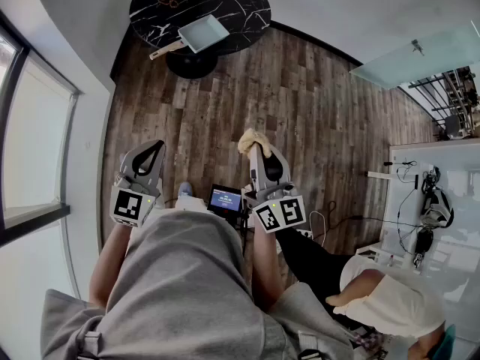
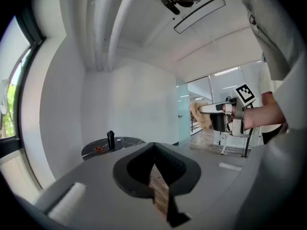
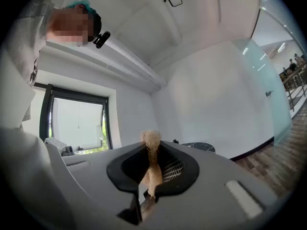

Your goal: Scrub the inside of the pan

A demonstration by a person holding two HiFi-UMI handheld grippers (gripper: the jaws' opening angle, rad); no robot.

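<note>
The square pale-blue pan (image 1: 202, 33) with a light handle rests on a round black marble table (image 1: 165, 6) far ahead across the wood floor. My right gripper (image 1: 256, 150) is shut on a tan fibrous scrubber (image 1: 253, 139), which sticks out past its tips; in the right gripper view the scrubber (image 3: 151, 143) is pinched between the jaws of the right gripper (image 3: 151, 171). My left gripper (image 1: 154, 148) is shut and holds nothing; its jaws meet in the left gripper view (image 2: 154, 164). Both grippers are held at waist height, far from the pan.
A small screen (image 1: 226, 199) sits by the person's feet. A seated person (image 1: 375, 291) and a white desk (image 1: 439, 163) with cables are at the right. A window (image 1: 30, 141) lines the left wall. A dark bottle (image 2: 111, 140) stands on the table.
</note>
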